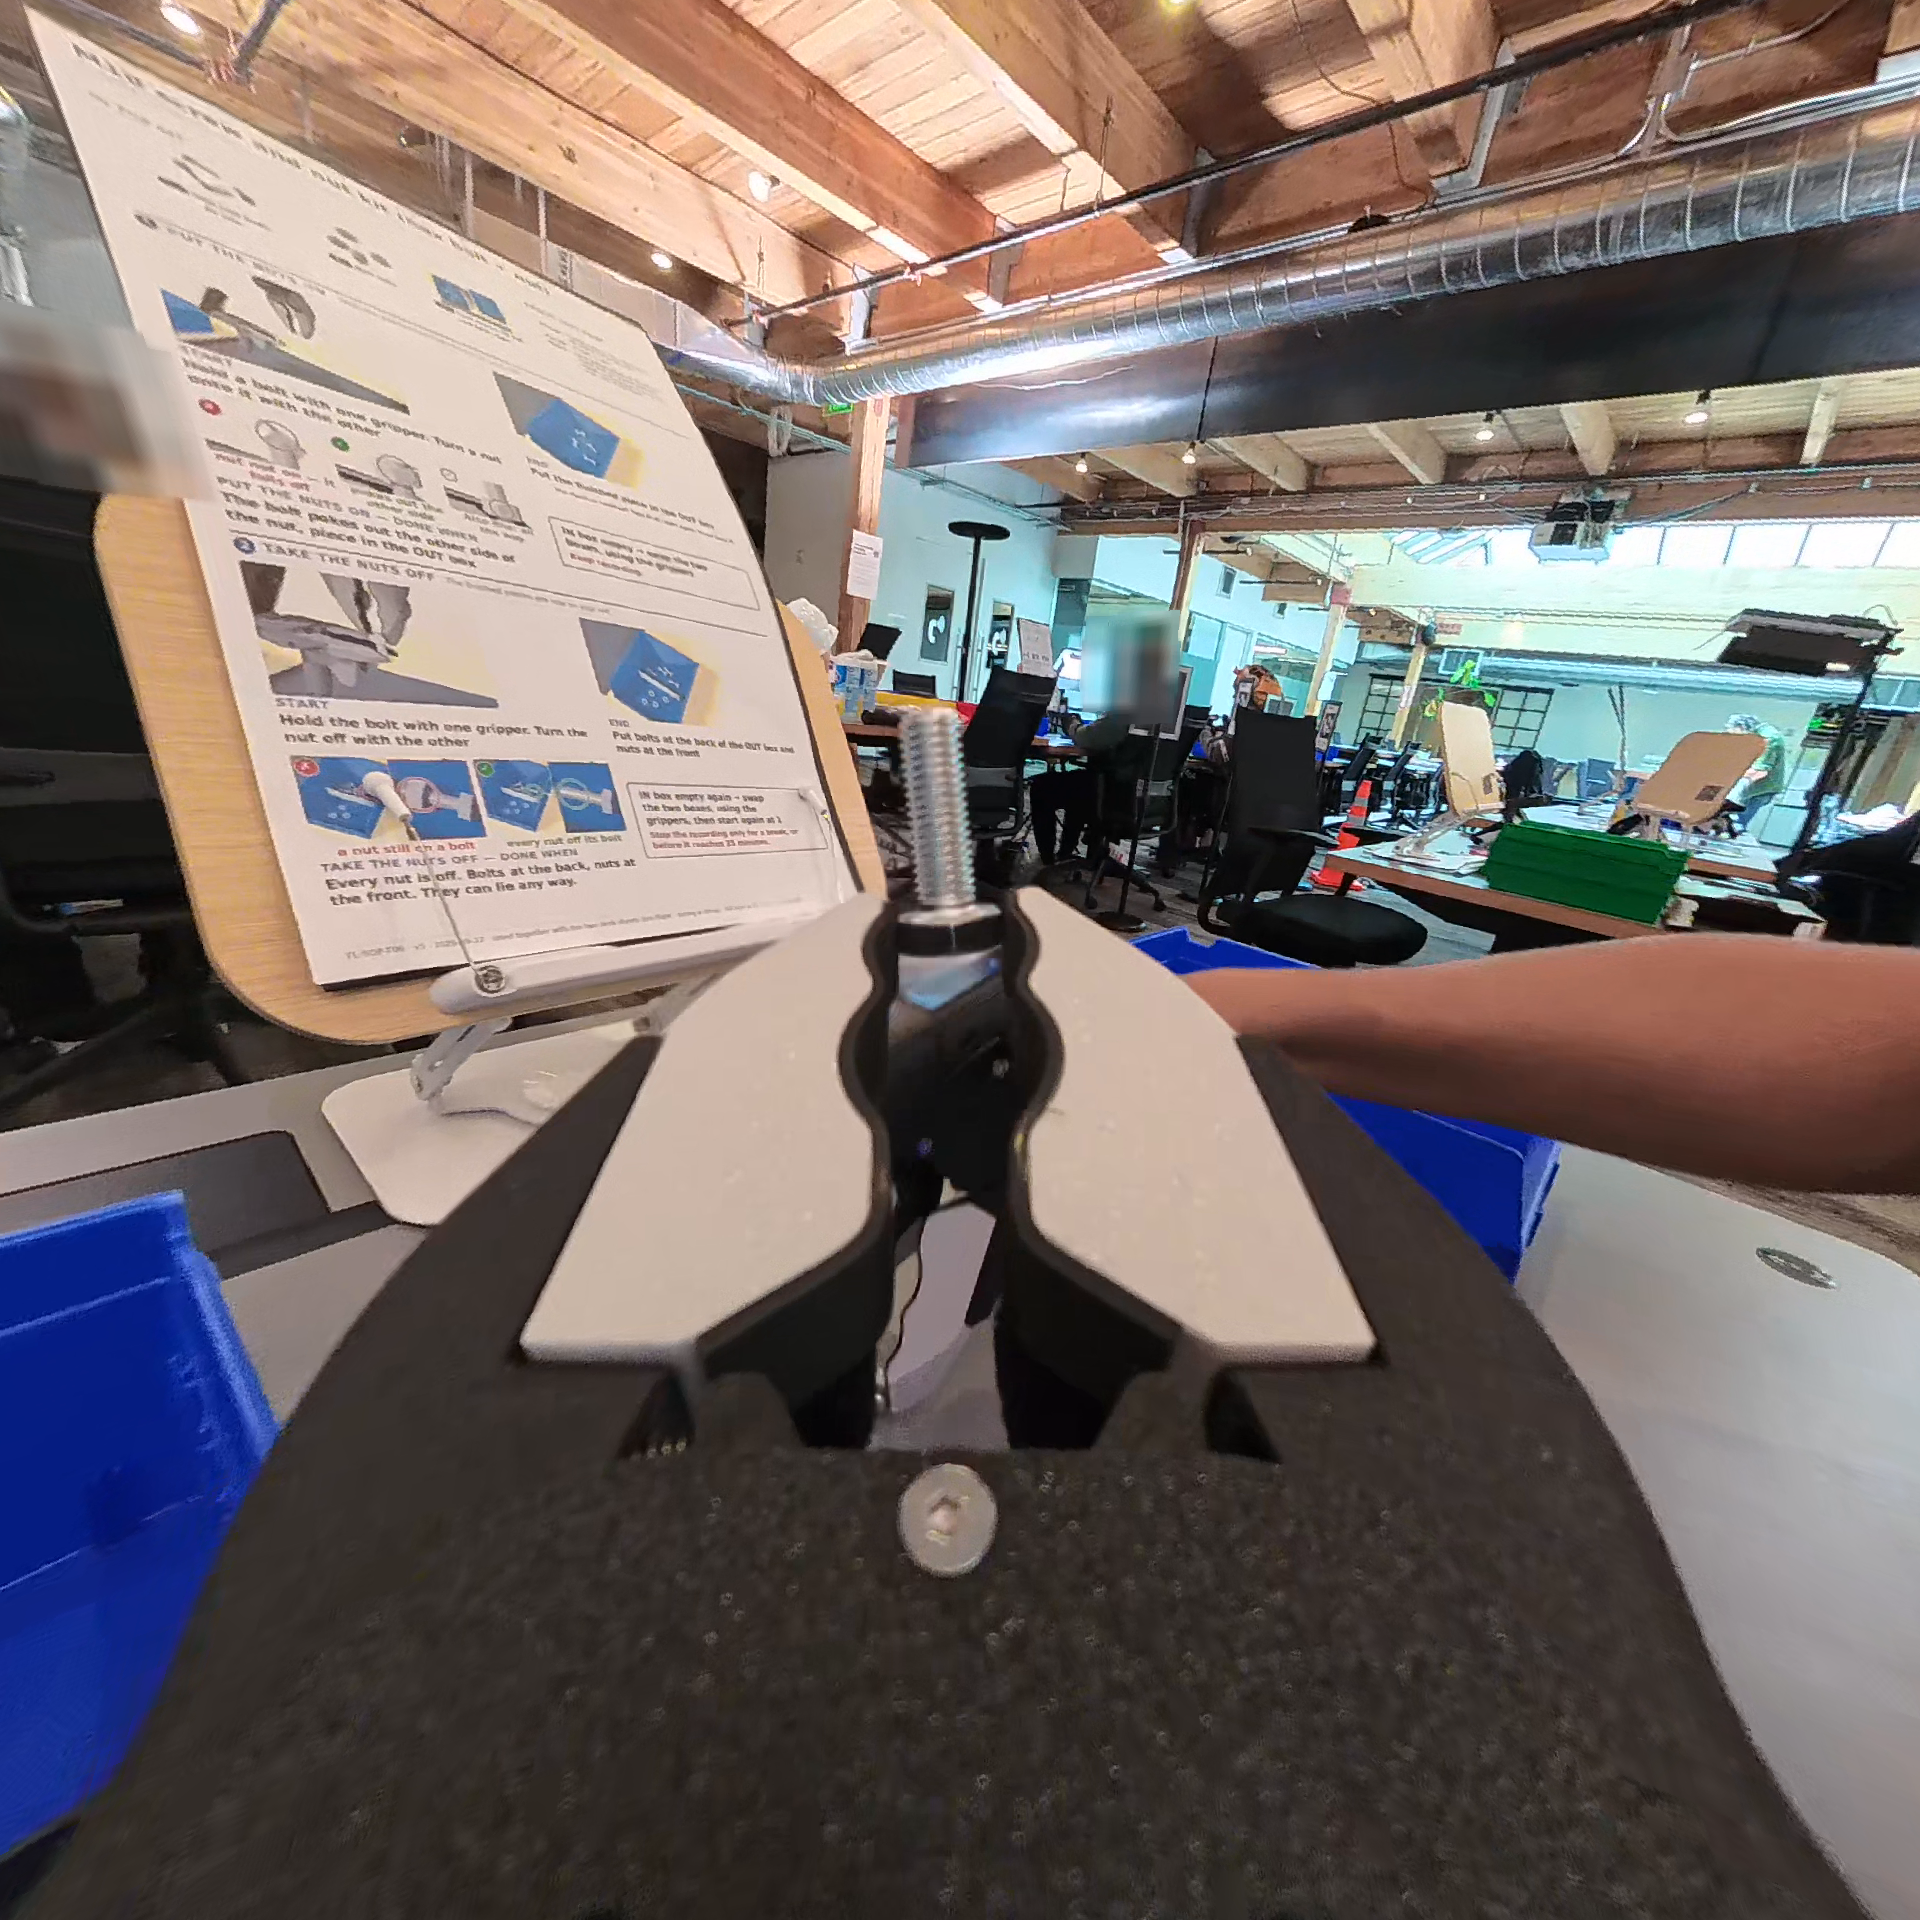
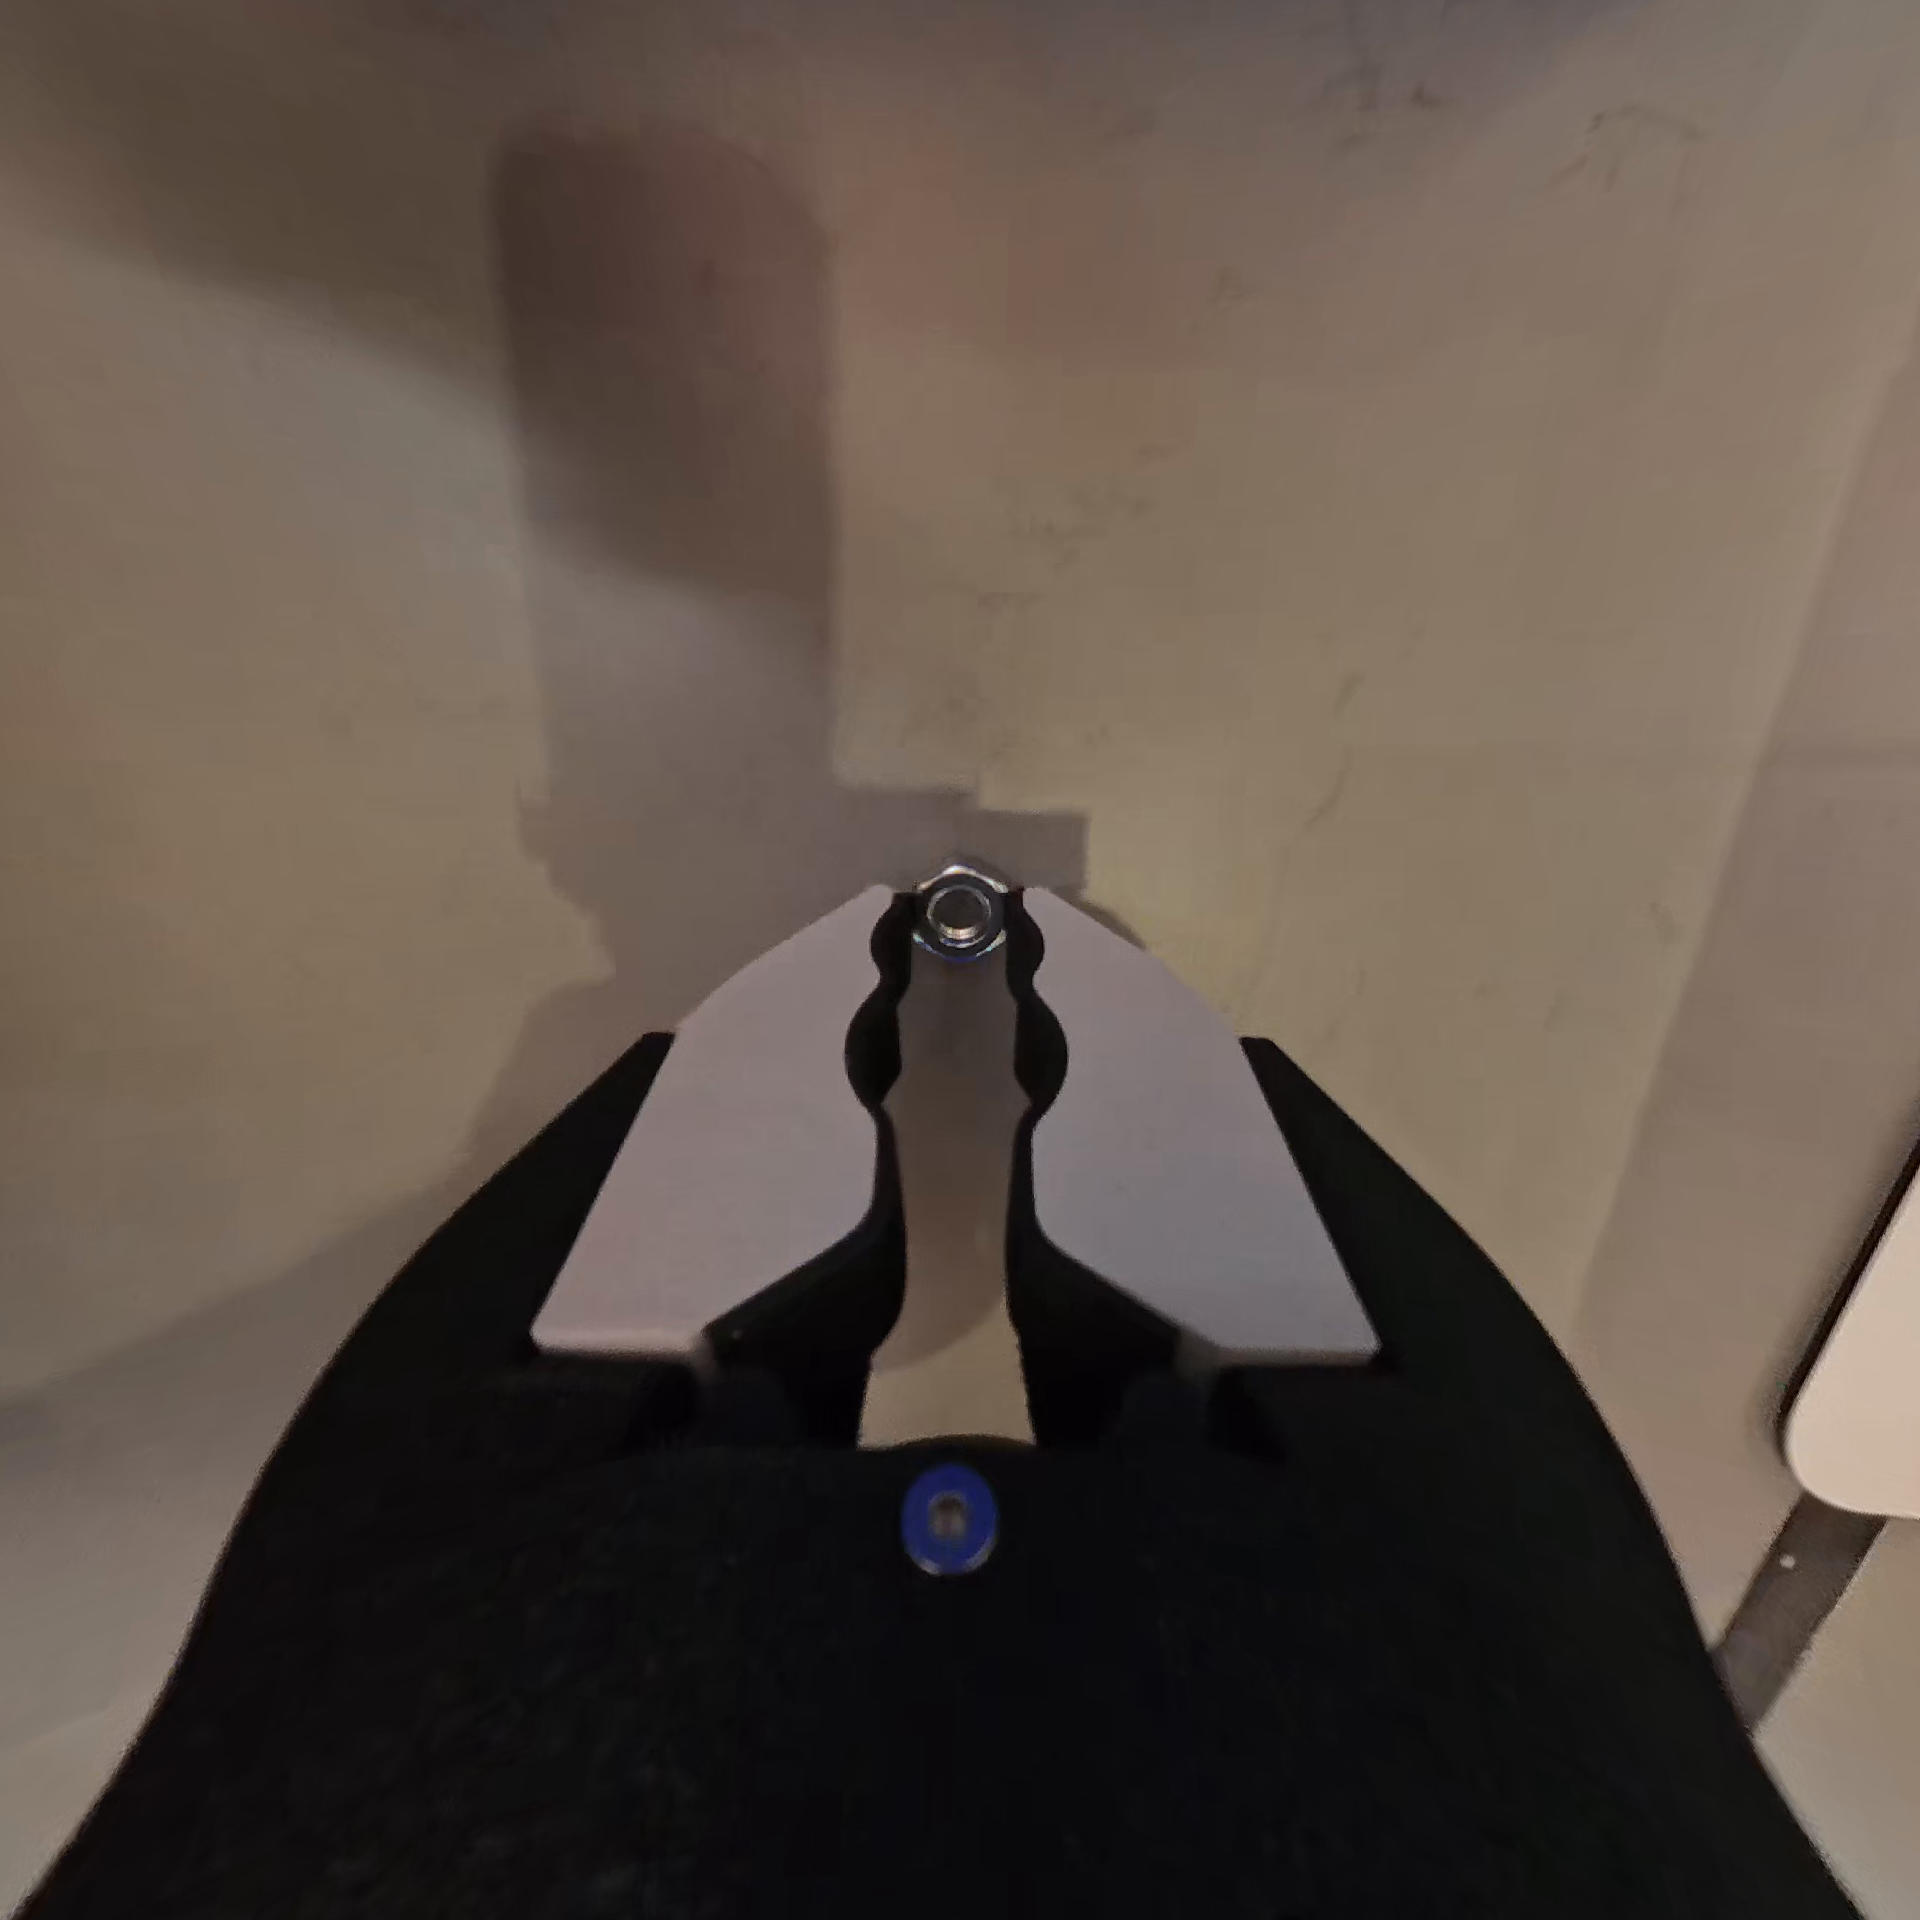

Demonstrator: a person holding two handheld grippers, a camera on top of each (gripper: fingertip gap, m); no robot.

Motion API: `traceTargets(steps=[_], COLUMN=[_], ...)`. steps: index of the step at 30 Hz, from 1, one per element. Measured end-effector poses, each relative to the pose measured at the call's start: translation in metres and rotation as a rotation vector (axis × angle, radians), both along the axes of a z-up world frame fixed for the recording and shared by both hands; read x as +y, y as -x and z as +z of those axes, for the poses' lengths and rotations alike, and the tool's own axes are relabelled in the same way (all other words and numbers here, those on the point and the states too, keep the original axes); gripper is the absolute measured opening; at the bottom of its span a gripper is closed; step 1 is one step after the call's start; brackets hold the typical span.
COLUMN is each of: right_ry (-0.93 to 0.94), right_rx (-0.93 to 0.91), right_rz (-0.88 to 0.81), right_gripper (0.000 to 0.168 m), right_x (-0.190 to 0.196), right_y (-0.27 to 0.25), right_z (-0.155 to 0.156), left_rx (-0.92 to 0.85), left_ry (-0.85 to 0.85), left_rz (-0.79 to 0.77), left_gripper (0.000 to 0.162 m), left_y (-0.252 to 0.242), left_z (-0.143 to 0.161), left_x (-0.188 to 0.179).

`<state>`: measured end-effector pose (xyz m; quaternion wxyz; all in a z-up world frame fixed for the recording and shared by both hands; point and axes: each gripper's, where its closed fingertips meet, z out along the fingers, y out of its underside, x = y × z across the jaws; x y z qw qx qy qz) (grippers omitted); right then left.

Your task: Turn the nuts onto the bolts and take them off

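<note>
Left wrist view: tongs (image 1: 948, 925) clamp a threaded steel bolt (image 1: 935, 805).

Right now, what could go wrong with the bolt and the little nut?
1. The right hand-held gripper pinches the nut only at its very tips, so it could pop out and drop.
2. The left hand-held gripper holds the bolt by its head alone, so the bolt might tilt and the nut could start crooked on the threads.
</note>
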<state>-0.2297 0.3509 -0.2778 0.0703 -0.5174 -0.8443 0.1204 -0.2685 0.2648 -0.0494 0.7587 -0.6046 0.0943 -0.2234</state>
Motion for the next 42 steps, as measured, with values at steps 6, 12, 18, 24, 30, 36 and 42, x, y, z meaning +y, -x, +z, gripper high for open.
traceTargets(steps=[6,12,18,24,30,36,42], right_ry=[0.124,0.131,0.243,0.206,0.227,0.211,0.205], right_rx=[0.348,0.587,0.396,0.370,0.372,0.361,0.377], right_rz=[0.016,0.365,0.505,0.567,0.604,0.631,0.676], right_gripper=[0.017,0.017,0.017,0.017,0.017,0.017,0.017], right_x=[0.005,-0.023,-0.062,-0.065,-0.077,-0.086,-0.097], right_y=[-0.032,-0.078,-0.095,-0.088,-0.086,-0.088,-0.087], right_z=[0.101,0.200,0.187,0.175,0.179,0.183,0.189], left_rx=[0.000,-0.010,0.018,0.028,0.061,0.026,-0.059], left_ry=[0.129,0.278,0.289,0.268,0.273,0.264,0.265], left_rz=[-0.374,-0.886,-0.963,-1.009,-1.048,-1.092,-1.215], left_gripper=[0.017,0.018,0.018,0.018,0.018,0.018,0.017], left_y=[-0.056,-0.122,-0.139,-0.136,-0.137,-0.135,-0.135], left_z=[-0.024,-0.071,-0.088,-0.082,-0.079,-0.072,-0.063], left_x=[-0.001,-0.016,0.009,0.004,-0.005,-0.012,-0.026])
